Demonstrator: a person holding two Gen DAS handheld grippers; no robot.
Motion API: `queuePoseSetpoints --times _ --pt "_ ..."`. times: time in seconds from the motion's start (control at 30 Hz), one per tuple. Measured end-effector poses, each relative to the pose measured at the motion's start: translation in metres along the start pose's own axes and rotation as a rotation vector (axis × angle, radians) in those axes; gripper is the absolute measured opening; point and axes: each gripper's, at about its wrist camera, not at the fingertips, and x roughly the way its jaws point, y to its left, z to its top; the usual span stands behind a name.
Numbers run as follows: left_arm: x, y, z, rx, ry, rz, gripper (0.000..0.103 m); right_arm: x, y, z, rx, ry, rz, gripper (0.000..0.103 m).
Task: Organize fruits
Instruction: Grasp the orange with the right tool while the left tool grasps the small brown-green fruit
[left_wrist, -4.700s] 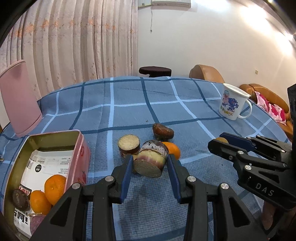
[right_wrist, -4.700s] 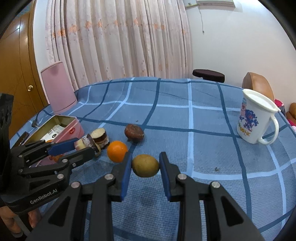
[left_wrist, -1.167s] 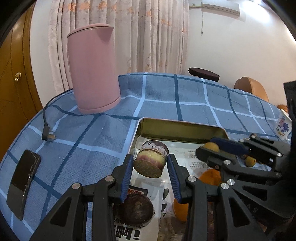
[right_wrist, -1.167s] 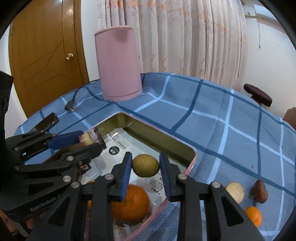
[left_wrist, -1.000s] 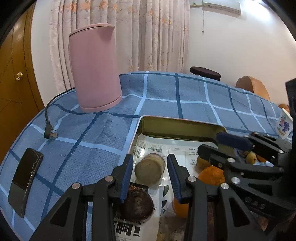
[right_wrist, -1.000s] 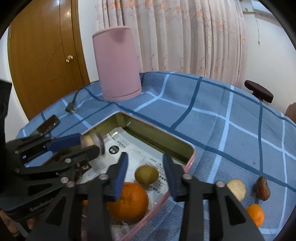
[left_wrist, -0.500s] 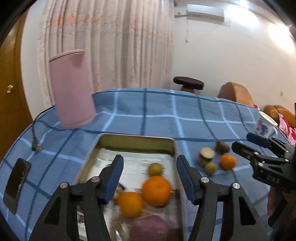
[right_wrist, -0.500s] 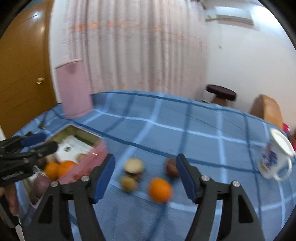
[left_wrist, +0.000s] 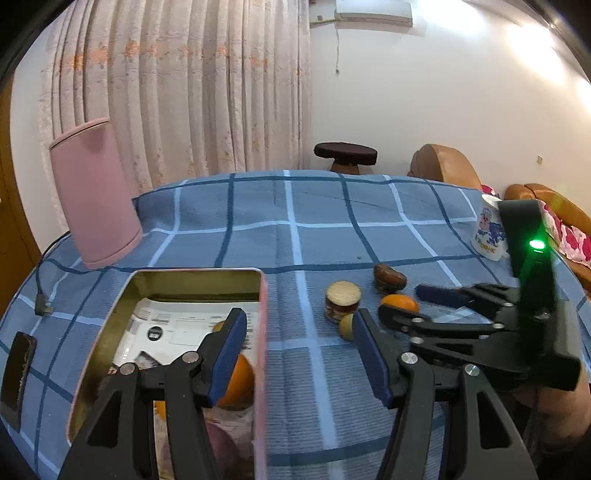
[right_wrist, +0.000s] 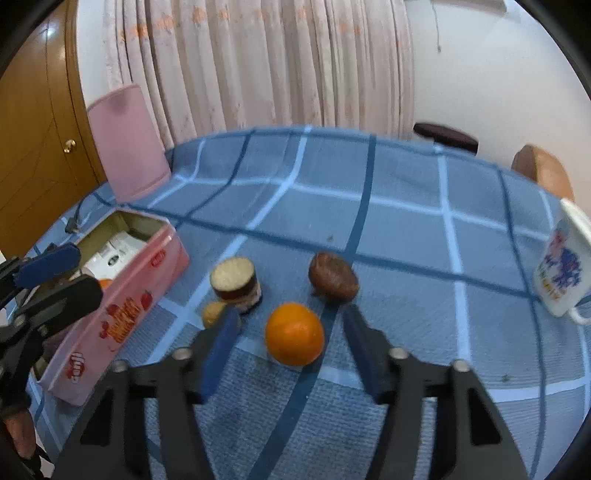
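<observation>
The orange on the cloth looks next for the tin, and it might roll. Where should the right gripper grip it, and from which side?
Grip the orange across its widest middle, coming in from the near side with the right gripper open. It is round, with bare cloth left and right; the brown fruit sits just behind.

table (left_wrist: 332, 221) (blue check cloth) | tin (right_wrist: 122, 306) | orange (right_wrist: 294, 333) | mug (right_wrist: 561, 273)

Four fruits (right_wrist: 294, 333) on cloth, one tin (right_wrist: 122, 306), one mug (right_wrist: 563, 273), one kettle (right_wrist: 125, 144)
</observation>
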Motion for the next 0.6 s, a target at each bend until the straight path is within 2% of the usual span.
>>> queuePoseSetpoints --times 0.03,0.07,0.33,0.6 --pt "0.002 -0.003 0.0 0.007 0.003 0.001 0.061 0.003 -0.003 -0.001 0.011 0.018 0.01 0.048" --pt "0.003 -0.006 0.0 0.012 0.007 0.002 0.061 0.002 -0.006 -0.002 0.022 0.017 0.029 0.037" --pt "0.023 -0.032 0.001 0.046 0.042 -0.017 0.061 -0.021 -0.033 -0.01 0.086 -0.072 -0.021 0.037" --pt "0.057 -0.053 -0.004 0.046 0.14 -0.046 0.06 -0.034 -0.042 -0.01 0.116 -0.126 0.01 0.037"
